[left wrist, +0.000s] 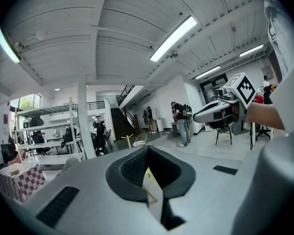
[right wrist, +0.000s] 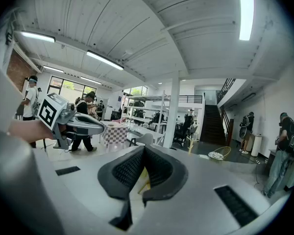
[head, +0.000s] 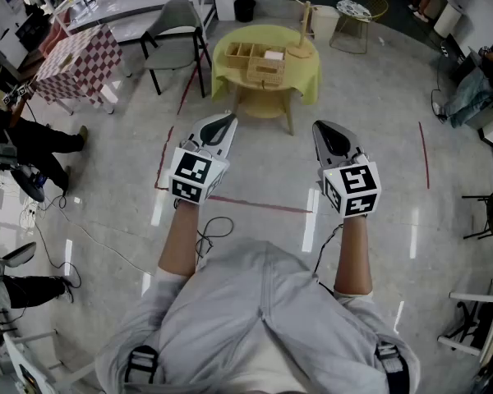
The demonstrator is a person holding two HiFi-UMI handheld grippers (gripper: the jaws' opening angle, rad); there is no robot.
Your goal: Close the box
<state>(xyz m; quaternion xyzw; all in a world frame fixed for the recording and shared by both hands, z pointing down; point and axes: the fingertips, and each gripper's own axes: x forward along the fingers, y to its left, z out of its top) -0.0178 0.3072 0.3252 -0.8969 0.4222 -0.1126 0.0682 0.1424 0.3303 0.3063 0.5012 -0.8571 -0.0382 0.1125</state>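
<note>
Head view alone shows box (head: 265,66); left hand-held gripper (head: 228,120) and right hand-held gripper (head: 321,125) are closed, empty.

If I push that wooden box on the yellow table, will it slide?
Probably light: the wooden box looks small against the tabletop. It sits on a draped yellow cloth, so a push may drag or bunch the cloth rather than slide cleanly. Being wood, it likely won't flex.

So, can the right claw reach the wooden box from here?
Probably not: the right claw hangs well short of the wooden box on the yellow table; only floor lies between.
</note>
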